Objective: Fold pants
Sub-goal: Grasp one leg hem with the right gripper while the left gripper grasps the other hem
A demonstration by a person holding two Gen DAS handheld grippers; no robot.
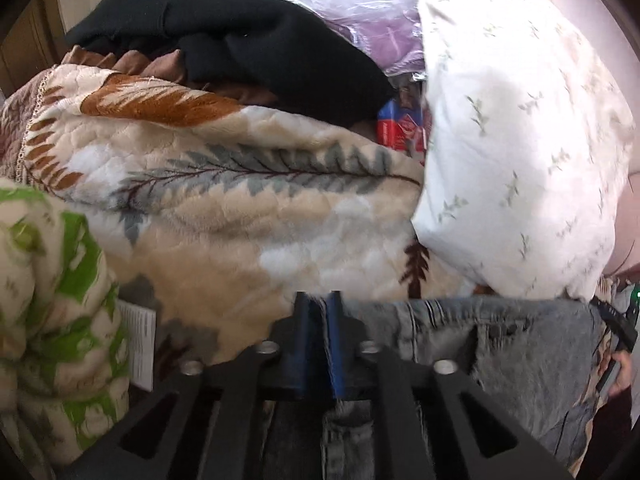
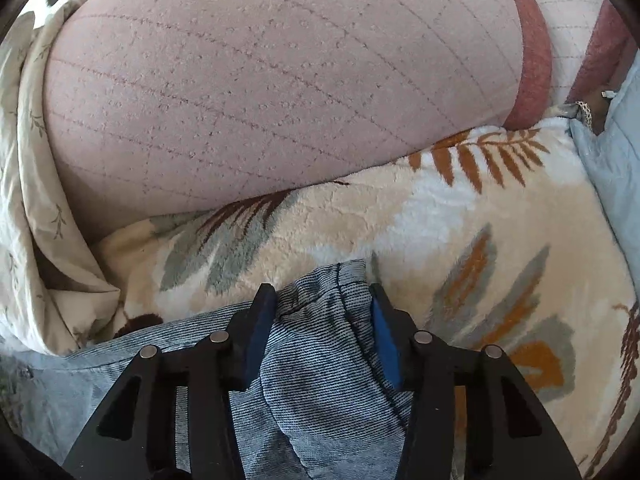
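Left gripper [image 1: 320, 312] pinches the grey-blue denim pants [image 1: 520, 344] edge. Right gripper [image 2: 324, 312] half open, bunched denim between the pads, grip uncertain. Folding barely started.

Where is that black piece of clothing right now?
In the left wrist view, the black garment sits top left, piled on the leaf-print blanket, left of the white pillow.

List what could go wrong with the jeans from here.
The left gripper pinches only a thin edge of the jeans, which may slip out. The right gripper has bunched denim between jaws that may not be gripping, so that end may drop. The plush leaf blanket underneath may drag.
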